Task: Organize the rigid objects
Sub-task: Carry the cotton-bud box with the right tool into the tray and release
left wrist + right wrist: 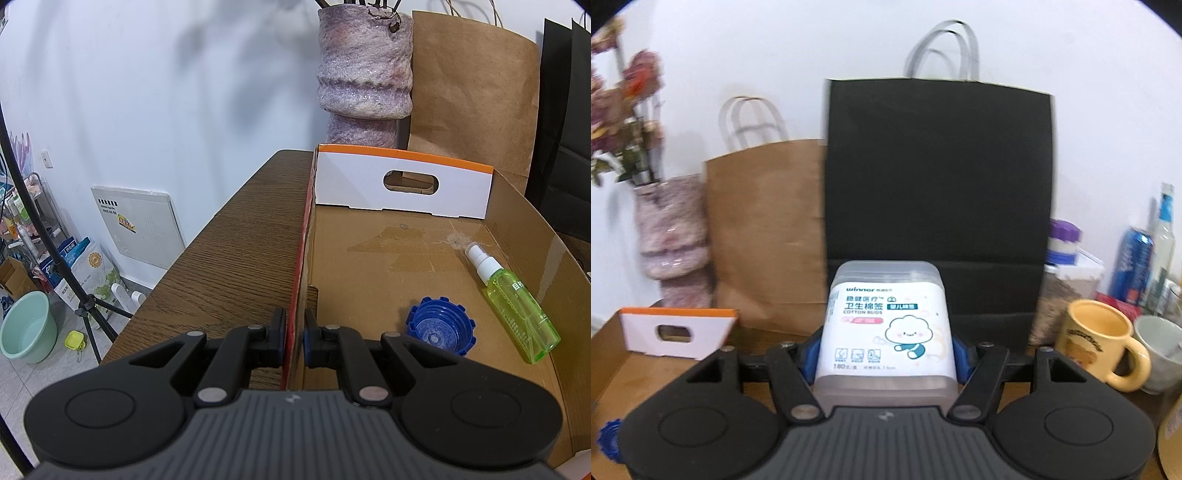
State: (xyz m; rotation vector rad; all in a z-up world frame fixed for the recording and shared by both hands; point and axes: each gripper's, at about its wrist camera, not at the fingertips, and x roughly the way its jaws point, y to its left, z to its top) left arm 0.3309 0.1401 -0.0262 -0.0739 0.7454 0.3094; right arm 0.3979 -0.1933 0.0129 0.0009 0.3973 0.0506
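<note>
Right wrist view: translucent cotton-bud box [884, 328], white cartoon-cloud label, clamped sideways.

My left gripper [294, 334] pinched the left wall of the cardboard box [369, 236], which sat on the table [229, 243]. Inside the box, a bottle cap [439, 328] lay near me, with a spray bottle [513, 299] on its side just to its right. Behind the box stood a vase [364, 74], a paper bag [472, 92] to its right. My right gripper [886, 354] held a cotton bud box [886, 325] in front of a second bag [938, 177]; a mug [1097, 339] stood to the right.
</note>
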